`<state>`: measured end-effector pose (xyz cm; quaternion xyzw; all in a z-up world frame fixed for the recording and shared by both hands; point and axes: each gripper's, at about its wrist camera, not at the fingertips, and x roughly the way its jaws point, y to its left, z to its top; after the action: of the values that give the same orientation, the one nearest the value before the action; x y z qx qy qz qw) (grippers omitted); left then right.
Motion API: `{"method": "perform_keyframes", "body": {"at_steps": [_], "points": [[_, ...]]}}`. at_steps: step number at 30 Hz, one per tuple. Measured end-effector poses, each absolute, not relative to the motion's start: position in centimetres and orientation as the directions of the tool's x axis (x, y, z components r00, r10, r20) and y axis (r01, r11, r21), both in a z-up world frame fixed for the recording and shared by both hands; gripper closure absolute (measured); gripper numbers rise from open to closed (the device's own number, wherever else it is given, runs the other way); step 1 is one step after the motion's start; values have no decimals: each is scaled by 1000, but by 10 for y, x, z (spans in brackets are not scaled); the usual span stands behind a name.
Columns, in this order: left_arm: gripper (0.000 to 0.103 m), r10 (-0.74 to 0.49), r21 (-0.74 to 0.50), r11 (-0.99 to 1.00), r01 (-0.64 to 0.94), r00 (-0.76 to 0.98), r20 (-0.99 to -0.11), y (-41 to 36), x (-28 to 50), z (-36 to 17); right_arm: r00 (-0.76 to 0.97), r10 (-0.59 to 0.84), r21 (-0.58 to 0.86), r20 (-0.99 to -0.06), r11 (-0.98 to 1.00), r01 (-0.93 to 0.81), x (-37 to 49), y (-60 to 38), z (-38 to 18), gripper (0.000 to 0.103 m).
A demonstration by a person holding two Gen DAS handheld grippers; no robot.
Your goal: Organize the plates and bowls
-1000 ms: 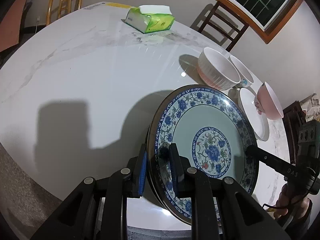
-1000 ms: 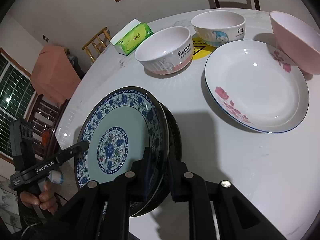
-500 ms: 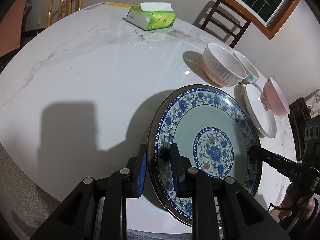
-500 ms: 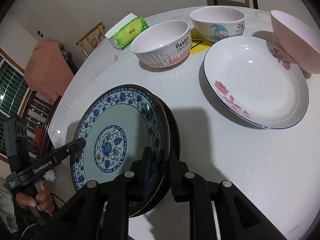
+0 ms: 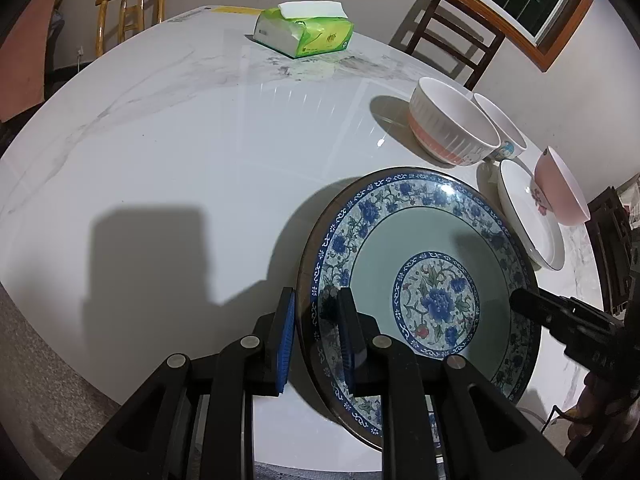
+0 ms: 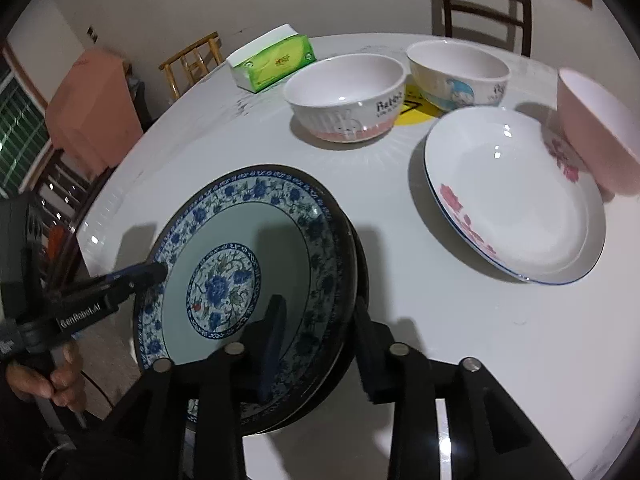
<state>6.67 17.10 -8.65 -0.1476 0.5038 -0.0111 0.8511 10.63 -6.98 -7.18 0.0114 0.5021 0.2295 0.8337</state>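
Each wrist camera looks forward along its own fingers, close, from opposite rims of the shared blue plate [image 5: 424, 292] [image 6: 240, 276].

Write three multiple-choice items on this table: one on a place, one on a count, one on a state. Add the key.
1. The tissue pack lies:
A. near the far edge of the table
B. on a chair
C. on the floor

2. Bowls standing on the table:
A. one
B. three
C. five

3. The rabbit bowl is:
A. overturned
B. full of soup
C. upright and empty

Key:
1 A: the green pack rests on the marble top, farther off than the dishes.
2 B: the rabbit bowl, the cartoon bowl and the pink bowl are the only ones.
3 C: its mouth faces up and the bare white inside shows.
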Motion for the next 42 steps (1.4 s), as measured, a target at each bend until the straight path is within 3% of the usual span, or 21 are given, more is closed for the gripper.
{"method": "perform_keyframes", "body": {"at_steps": [7,12,27,33,42], "points": [[80,-138,-233,964,-130,504,-852,170,67,-84,405,363,201,-839,899,-390,104,-67,-71,68],[69,-108,-213,966,-148,518,-849,170,66,-79,423,358,192,-832,902,-386,102,-73,-68,66],[56,38,-90,979,-183,598,-800,148,54,-47,530,310,113,-789,922,-371,91,-96,-55,66],[48,25,-79,987,-138,623,-782,119,56,-40,575,296,111,-763,936,-334,88,-125,-51,66],[44,-21,-60,997,-40,633,-774,66,72,-37,608,234,101,-759,964,-244,94,-181,-52,66]]}}
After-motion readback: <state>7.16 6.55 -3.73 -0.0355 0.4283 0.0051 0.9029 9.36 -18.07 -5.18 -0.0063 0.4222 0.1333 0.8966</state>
